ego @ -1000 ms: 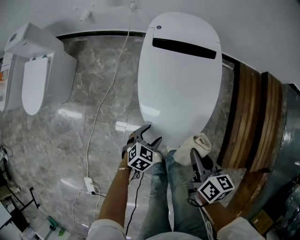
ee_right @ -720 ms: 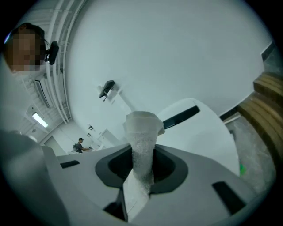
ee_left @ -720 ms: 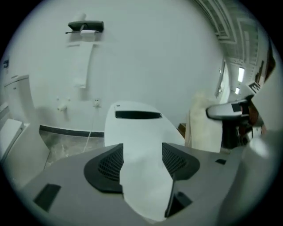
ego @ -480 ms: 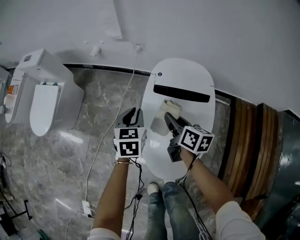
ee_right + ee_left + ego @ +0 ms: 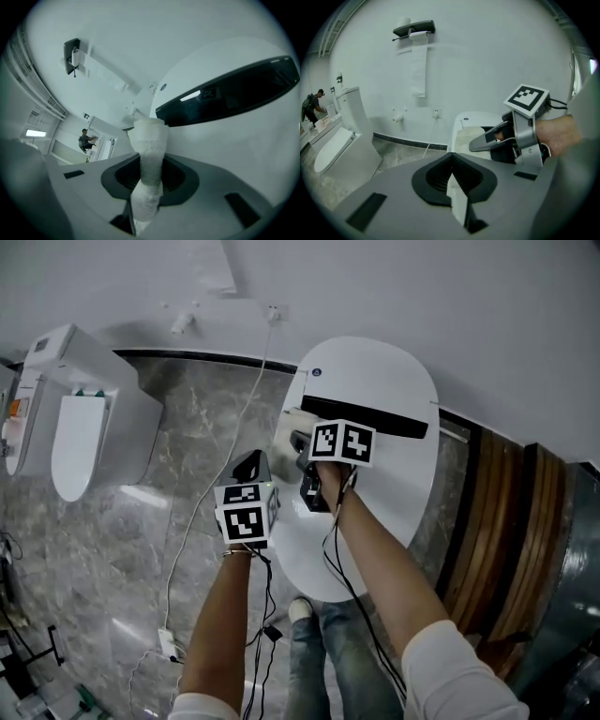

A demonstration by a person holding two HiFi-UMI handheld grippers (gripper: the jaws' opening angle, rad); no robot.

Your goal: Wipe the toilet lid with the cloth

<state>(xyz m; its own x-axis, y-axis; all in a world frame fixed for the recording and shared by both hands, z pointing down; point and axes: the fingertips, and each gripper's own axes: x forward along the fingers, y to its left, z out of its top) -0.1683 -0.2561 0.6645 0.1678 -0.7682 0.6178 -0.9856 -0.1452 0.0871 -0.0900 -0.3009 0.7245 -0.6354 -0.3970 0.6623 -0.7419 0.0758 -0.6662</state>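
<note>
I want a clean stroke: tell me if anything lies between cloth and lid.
Nothing visible does. The right gripper is shut on the cloth, close over the lid by its black strip. The lid's top is bare; the left gripper, just closed empty, is beside it.

Glossy white oval plastic toilet lid [image 5: 394, 493] is closed and lying flat, with a black strip [image 5: 398, 421] across its back end. The off-white fluffy cloth [image 5: 287, 430] is bunched into a roll, pinched in the right gripper [image 5: 298, 439] fingers. It's on the lid's back left edge, by the strip's left end.
</note>
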